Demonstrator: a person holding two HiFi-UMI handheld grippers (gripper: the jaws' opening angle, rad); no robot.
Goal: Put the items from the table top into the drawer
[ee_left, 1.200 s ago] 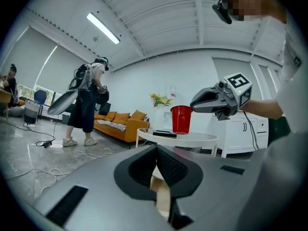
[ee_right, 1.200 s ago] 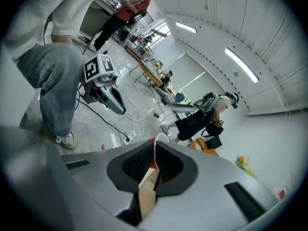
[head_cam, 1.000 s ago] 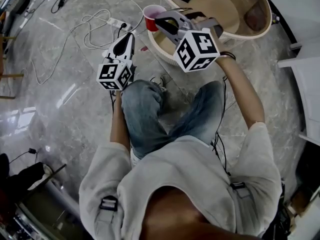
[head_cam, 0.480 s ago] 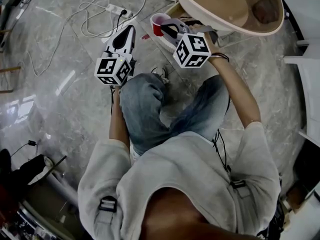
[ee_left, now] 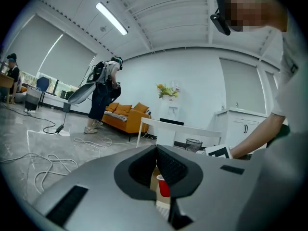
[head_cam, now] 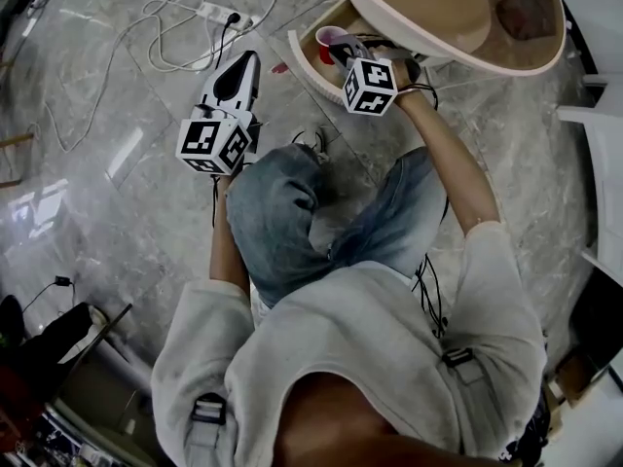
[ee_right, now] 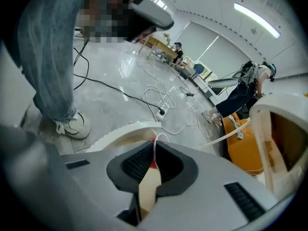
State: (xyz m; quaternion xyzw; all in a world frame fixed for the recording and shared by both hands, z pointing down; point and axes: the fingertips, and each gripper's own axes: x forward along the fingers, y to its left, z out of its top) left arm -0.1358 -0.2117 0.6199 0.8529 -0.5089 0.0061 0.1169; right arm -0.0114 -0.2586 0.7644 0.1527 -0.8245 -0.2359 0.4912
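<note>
From the head view: holds a red cup [head_cam: 329,37] by its rim in the right claw [head_cam: 338,49], over the open drawer [head_cam: 304,66] sticking out from under the round table [head_cam: 458,13]. No telling whether resting on the drawer's bottom or not. Points the left claw [head_cam: 250,58] out over the gray floor, near the drawer but not touching it, with a white cord [head_cam: 175,27] lying farther off. From the left gripper view: shows the left claw [ee_left: 156,153] shut at the tips, with nothing in it, and past the tips the cup [ee_left: 163,186] and a bit of the drawer. Shows also an orange sofa [ee_left: 126,114] and a standing person [ee_left: 103,93] far behind. From the right gripper view: shows the right claw [ee_right: 155,160] pinched narrow on the cup's thin wall, white rim poking up just past the pads, tan drawer floor below, wavy white drawer front ahead. Shows a shoe [ee_right: 72,126] on the floor at the left.
</note>
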